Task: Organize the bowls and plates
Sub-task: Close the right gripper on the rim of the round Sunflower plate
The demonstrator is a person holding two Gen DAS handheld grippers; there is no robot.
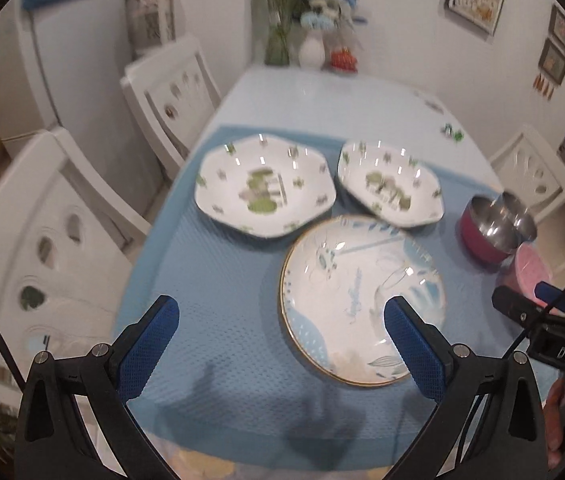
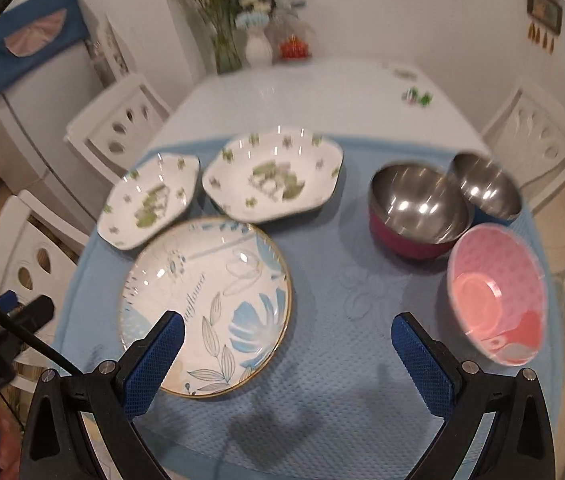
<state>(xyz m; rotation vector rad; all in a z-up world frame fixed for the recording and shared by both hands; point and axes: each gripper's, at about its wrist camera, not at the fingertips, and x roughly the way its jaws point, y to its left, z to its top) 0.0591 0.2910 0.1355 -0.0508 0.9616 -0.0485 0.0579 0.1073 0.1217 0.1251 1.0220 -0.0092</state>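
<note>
Both tools (image 1: 282,344) (image 2: 288,354) agape above blue mat (image 2: 322,400)

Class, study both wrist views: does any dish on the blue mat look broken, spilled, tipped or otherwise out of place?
Nothing looks broken or spilled. One oddity: the pink bowl seems tilted, its opening leaning toward the camera, though fisheye distortion may exaggerate this. The round plate, two octagonal dishes and two steel bowls sit upright and empty.

The round plate (image 2: 206,304) is white with pale blue leaves and a gold rim; the two octagonal dishes (image 2: 272,178) (image 2: 148,202) are white with green sprigs. A steel bowl (image 2: 416,210) has a magenta outside, another bowl (image 2: 496,294) is pink-patterned, and the mat (image 2: 342,360) is light blue.
</note>
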